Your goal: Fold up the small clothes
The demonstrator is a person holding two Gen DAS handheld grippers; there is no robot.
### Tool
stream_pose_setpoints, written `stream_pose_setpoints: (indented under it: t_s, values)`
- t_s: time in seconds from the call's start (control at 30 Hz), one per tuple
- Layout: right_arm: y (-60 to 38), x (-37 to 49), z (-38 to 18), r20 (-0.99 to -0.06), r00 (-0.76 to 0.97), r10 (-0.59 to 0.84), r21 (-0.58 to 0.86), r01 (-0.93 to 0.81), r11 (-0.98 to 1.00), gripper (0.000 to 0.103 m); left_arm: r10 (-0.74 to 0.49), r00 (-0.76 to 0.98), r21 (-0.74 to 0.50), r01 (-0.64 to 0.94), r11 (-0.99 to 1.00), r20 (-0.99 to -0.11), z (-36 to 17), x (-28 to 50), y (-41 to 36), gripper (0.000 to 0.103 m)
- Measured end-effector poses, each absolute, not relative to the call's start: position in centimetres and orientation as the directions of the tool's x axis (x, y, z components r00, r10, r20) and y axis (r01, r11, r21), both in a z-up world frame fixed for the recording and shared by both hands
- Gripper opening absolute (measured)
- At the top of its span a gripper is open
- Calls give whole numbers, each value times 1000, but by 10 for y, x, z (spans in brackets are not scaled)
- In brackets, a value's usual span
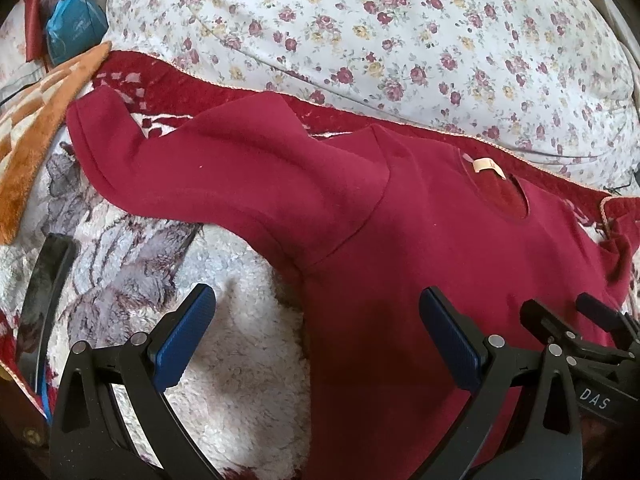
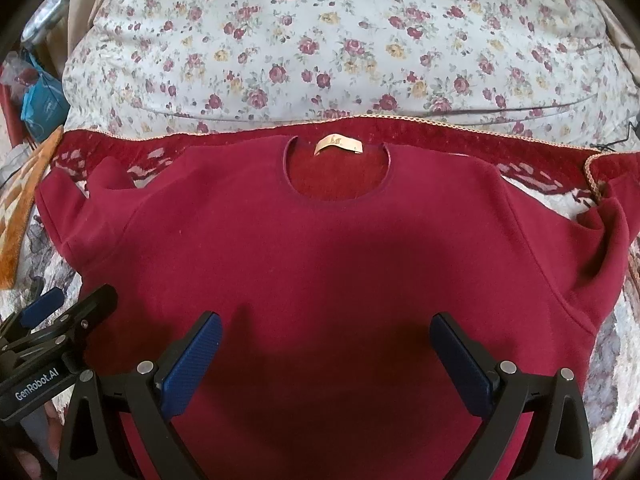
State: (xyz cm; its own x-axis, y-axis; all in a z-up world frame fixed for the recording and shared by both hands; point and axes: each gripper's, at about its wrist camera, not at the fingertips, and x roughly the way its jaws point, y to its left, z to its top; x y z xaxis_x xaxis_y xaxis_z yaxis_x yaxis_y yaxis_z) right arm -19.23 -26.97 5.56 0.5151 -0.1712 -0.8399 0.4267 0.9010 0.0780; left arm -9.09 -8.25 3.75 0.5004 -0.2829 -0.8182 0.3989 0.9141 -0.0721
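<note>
A dark red sweatshirt (image 2: pixel 320 248) lies flat, front up, on a plush patterned blanket (image 2: pixel 624 344), neckline (image 2: pixel 336 172) with its cream label (image 2: pixel 338 145) pointing far, hem near; its long axis runs near to far. The left sleeve (image 1: pixel 192 160) stretches out to the far left, the right sleeve (image 2: pixel 608 240) bunches at the right. A floral duvet (image 2: pixel 340 40) crowds the far edge and an orange cushion (image 1: pixel 36 128) the left; open blanket shows near left. The right gripper (image 2: pixel 326 360) hangs over the lower body, fingers spread wide, empty. The left gripper (image 1: pixel 316 340) is also wide and empty, straddling the garment's left side edge.
</note>
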Motion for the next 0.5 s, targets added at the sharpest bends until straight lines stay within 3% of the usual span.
stream_pose_setpoints:
  t_s: [0.5]
  values:
    - [-273, -191, 54, -841, 513, -171, 77, 427, 901, 103, -263, 525, -44, 391, 919, -810, 38, -91, -82, 102]
